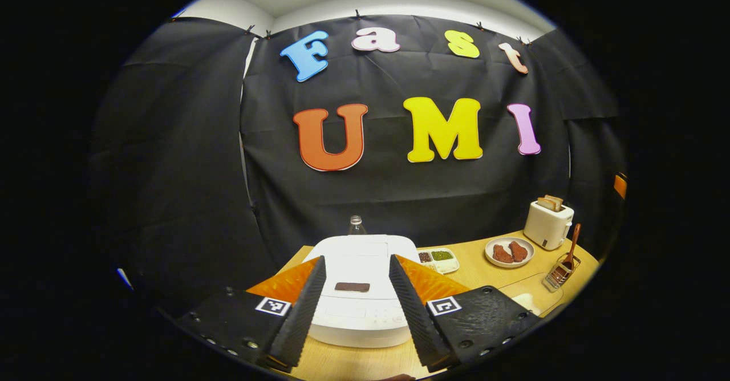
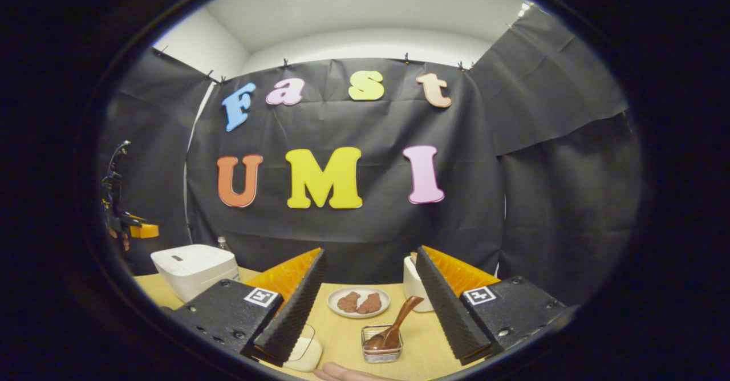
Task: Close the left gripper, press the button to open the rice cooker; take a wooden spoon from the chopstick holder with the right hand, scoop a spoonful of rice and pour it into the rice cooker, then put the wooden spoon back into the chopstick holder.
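We are at the first step: our left gripper (image 1: 353, 307) hovers with fingers apart before the closed white boxy rice cooker (image 1: 362, 290); it must close, then press the button. Our right gripper (image 2: 365, 312), fingers also apart, faces the brown wooden spoon (image 2: 393, 327) in its wire chopstick holder (image 2: 381, 351).

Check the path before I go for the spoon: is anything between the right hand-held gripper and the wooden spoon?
Nothing visible is. The right hand-held gripper is open, and the wooden spoon leans in the chopstick holder straight ahead, over bare table.
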{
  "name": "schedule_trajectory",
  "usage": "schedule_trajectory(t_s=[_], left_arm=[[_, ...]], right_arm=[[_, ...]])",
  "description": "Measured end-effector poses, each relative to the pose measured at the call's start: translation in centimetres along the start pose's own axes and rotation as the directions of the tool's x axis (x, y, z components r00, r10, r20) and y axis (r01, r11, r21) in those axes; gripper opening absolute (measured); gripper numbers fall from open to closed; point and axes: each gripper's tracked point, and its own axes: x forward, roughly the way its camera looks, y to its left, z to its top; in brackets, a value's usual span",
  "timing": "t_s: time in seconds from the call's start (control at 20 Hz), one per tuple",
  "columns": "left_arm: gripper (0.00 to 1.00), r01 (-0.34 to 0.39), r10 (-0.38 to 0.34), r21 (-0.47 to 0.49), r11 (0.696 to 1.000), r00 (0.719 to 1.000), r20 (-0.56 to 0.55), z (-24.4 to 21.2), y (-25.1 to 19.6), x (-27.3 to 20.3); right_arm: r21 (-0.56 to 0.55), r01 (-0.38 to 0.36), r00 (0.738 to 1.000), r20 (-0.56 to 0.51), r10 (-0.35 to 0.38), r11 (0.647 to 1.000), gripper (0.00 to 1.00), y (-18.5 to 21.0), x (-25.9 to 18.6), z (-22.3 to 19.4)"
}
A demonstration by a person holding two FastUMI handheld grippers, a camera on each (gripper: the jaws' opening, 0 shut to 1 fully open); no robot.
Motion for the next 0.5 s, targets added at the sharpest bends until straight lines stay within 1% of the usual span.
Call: schedule_trajectory(t_s=[0.05, 0.1, 0.15, 0.2, 0.25, 0.3, 0.35, 0.4, 0.5], left_arm=[[0.61, -0.001, 0.001, -0.006, 1.0, 1.0, -0.013, -0.4, 0.1, 0.6], [0.55, 0.015, -0.016, -0.017, 1.0, 0.999, -0.043, -1.1, -0.3, 1.1], [0.47, 0.022, -0.024, -0.026, 0.999, 0.997, -0.07, -1.7, -0.6, 1.8], [0.38, 0.021, -0.025, -0.035, 0.999, 0.995, -0.098, -2.4, -0.6, 2.2], [0.17, 0.023, -0.027, -0.037, 0.999, 0.993, -0.115, -2.8, -0.6, 2.5], [0.09, 0.034, -0.038, -0.032, 0.999, 0.991, -0.13, -3.2, -0.9, 2.8], [0.06, 0.036, -0.039, -0.027, 0.999, 0.99, -0.138, -3.3, -0.9, 3.2], [0.06, 0.028, -0.031, -0.023, 0.999, 0.988, -0.151, -3.6, -0.6, 3.6], [0.1, 0.026, -0.029, -0.022, 0.999, 0.982, -0.187, -4.5, -0.5, 4.2]], right_arm=[[0.01, 0.0, 1.0, -0.003, 0.0, 1.0, 0.96, -0.4, 0.3, -0.4], [0.02, 0.003, 1.0, -0.011, -0.003, 1.0, 1.0, -0.9, 0.6, -1.0], [0.03, 0.005, 1.0, -0.02, -0.005, 1.0, 0.96, -1.2, 0.7, -1.5], [0.038, 0.008, 0.999, -0.032, -0.006, 0.999, 0.96, -1.5, 1.0, -2.1], [0.045, 0.013, 0.999, -0.047, -0.011, 0.999, 0.96, -2.0, 1.2, -2.8], [0.048, 0.016, 0.998, -0.058, -0.013, 0.999, 0.96, -2.4, 1.3, -3.4], [0.046, 0.015, 0.998, -0.068, -0.012, 0.999, 1.0, -2.8, 1.5, -3.8], [0.034, 0.013, 0.997, -0.071, -0.011, 0.999, 1.0, -3.2, 1.8, -4.1], [0.012, 0.024, 0.997, -0.07, -0.023, 1.0, 1.0, -4.5, 2.2, -4.4]])
